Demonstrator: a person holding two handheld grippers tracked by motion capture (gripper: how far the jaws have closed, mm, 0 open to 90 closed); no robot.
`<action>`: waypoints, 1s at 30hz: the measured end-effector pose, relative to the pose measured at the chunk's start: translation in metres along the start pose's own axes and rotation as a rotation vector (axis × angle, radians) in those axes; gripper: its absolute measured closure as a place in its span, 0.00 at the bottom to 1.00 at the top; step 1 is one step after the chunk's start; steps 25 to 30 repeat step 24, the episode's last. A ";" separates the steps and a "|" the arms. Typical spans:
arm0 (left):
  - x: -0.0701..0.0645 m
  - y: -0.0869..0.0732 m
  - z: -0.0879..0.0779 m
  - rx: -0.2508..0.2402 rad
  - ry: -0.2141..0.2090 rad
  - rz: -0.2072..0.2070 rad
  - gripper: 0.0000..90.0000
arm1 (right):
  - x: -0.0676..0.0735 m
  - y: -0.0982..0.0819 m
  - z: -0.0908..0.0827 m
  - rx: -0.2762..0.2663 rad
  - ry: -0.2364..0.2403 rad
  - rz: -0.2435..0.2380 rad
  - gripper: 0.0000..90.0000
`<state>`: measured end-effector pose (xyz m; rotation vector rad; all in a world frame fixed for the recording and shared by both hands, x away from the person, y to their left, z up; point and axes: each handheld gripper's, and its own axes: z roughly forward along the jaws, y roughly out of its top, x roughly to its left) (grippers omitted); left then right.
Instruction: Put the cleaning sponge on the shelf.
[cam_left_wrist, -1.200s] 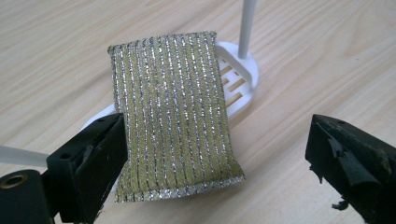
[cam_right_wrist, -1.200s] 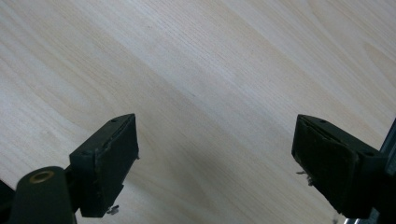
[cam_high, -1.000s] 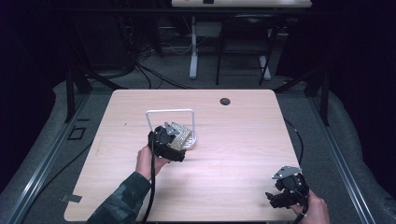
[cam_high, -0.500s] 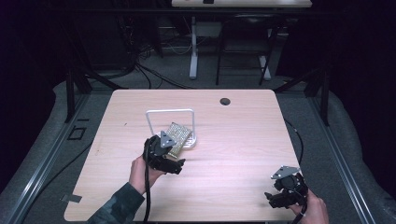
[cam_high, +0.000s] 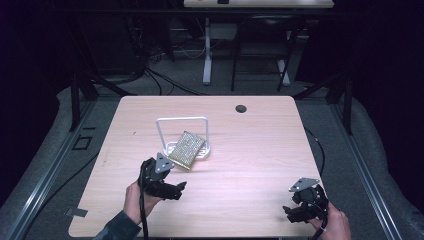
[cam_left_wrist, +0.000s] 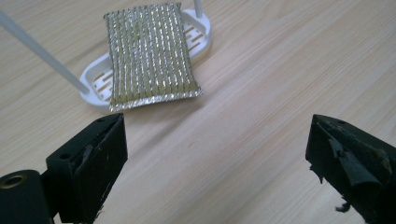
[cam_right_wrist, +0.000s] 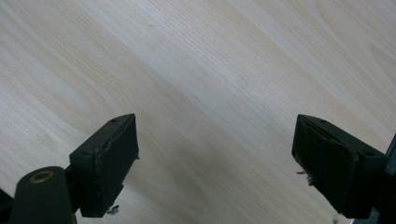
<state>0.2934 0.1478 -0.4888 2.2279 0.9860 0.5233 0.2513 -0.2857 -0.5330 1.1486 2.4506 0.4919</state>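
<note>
High view is showing a pale wooden table (cam_high: 260, 150) with a person's two hands coming in from its near edge, each carrying a black two-jaw gripper. A metallic scouring pad (cam_high: 186, 149), woven in silver and yellowish rows, is lying tilted on a white soap-dish rack (cam_high: 202, 150) with a tall wire loop, its lower end hanging over the rack's near rim onto the wood. The rack is standing left of the table's middle, and a small dark grommet hole (cam_high: 241, 108) is sitting near the far edge. The left gripper (cam_high: 176, 189) is hovering just near of the pad, apart from it, with its grey three-cornered plate close to the pad's lower corner. Left gripper view is showing its jaws standing wide with nothing between them but bare wood, while the scouring pad (cam_left_wrist: 150, 56) is lying ahead on the white rack (cam_left_wrist: 95, 88), clear of both jaws. The right gripper (cam_high: 291, 212) is sitting well apart at the near right corner of the table, held low in the person's hand. Right gripper view is showing its two jaws spread wide as well, gripping nothing, with plain wood grain (cam_right_wrist: 224, 84) running beneath them. A dark cable is trailing from each gripper toward the person's side.
</note>
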 end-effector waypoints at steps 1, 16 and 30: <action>0.001 -0.003 -0.002 0.007 0.002 -0.005 0.06 | 0.000 0.000 0.000 -0.002 0.001 -0.003 0.15; 0.007 -0.042 0.001 0.069 0.002 -0.049 0.01 | 0.002 0.006 0.002 0.001 0.000 -0.029 0.15; 0.013 -0.043 0.009 0.084 0.004 -0.071 0.00 | 0.002 0.007 0.003 0.001 0.015 -0.026 0.15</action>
